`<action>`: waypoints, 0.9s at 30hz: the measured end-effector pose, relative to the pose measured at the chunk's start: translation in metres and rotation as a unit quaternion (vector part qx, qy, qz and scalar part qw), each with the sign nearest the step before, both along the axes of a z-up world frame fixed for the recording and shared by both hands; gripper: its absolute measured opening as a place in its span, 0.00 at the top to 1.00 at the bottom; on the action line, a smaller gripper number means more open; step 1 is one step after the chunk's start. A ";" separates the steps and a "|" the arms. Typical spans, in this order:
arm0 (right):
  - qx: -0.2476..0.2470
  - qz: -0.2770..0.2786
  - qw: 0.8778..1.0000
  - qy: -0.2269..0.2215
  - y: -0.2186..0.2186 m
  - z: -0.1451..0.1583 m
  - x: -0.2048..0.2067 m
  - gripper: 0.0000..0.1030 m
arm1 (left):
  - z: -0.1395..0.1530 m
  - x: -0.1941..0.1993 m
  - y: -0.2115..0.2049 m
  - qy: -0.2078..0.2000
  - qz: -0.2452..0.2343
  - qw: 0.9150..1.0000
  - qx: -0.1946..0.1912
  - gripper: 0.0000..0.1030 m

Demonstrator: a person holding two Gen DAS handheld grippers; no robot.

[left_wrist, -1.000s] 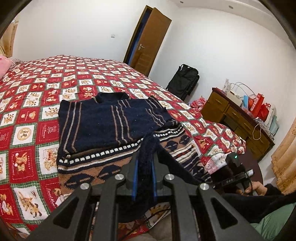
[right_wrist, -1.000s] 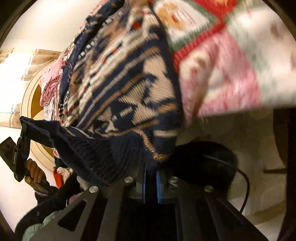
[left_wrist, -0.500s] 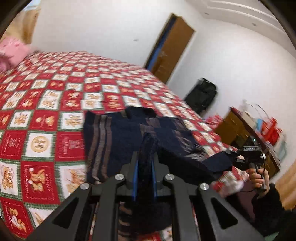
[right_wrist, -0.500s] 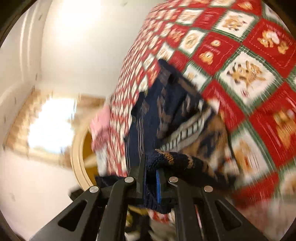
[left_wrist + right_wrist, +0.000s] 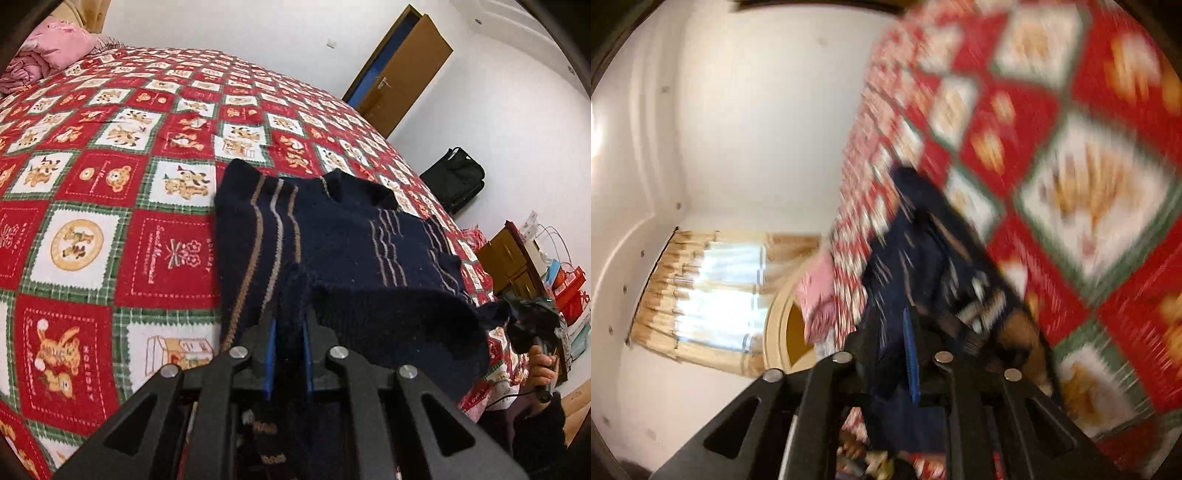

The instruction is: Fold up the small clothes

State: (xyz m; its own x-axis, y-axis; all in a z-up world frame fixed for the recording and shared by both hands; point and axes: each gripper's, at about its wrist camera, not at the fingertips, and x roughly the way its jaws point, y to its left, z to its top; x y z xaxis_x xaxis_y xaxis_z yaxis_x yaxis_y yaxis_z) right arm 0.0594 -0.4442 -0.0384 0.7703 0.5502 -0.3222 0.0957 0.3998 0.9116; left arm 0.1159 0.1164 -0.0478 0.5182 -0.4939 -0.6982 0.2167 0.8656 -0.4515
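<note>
A navy knit sweater (image 5: 332, 236) with tan stripes lies on the red patchwork bedspread (image 5: 110, 184). Its lower half is carried over the upper part, hem raised. My left gripper (image 5: 290, 325) is shut on the hem's left part, low over the sweater. At the far right of the left wrist view, my right gripper (image 5: 517, 314) holds the hem's other corner, stretched toward it. The right wrist view is blurred. There my right gripper (image 5: 890, 325) has navy knit (image 5: 916, 236) between its jaws, which are opening.
A pink blanket (image 5: 55, 40) lies at the head of the bed. Beyond the bed's right edge are a brown door (image 5: 402, 70), a black bag (image 5: 454, 177) and a wooden dresser (image 5: 509, 254) with red bags. A person's hand (image 5: 541, 369) grips the right tool.
Both grippers have carried the patterned lower half up and forward over the sweater's upper part. The right gripper rose from beside the bed to above it. The brown-patterned band is now hidden underneath.
</note>
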 end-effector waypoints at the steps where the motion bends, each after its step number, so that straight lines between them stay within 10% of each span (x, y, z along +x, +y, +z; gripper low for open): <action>1: -0.054 -0.016 0.998 -0.017 -0.002 0.019 -0.008 0.64 | 0.000 0.001 0.001 0.001 0.000 1.000 0.000 0.88; 4: -0.191 -0.011 0.980 -0.052 0.014 0.050 -0.027 0.42 | -0.004 0.005 -0.004 0.004 -0.003 1.000 0.012 0.88; 11: -0.384 0.133 0.913 -0.028 0.092 0.030 -0.019 0.42 | -0.011 0.003 -0.013 0.001 -0.011 1.000 0.026 0.87; 21: -0.437 0.153 0.886 0.010 0.108 -0.013 0.055 0.42 | 0.001 -0.009 -0.001 -0.014 -0.002 1.000 0.019 0.51; 27: -0.472 0.164 0.866 0.017 0.122 -0.024 0.059 0.42 | 0.004 -0.009 -0.008 -0.019 -0.035 0.999 0.029 0.49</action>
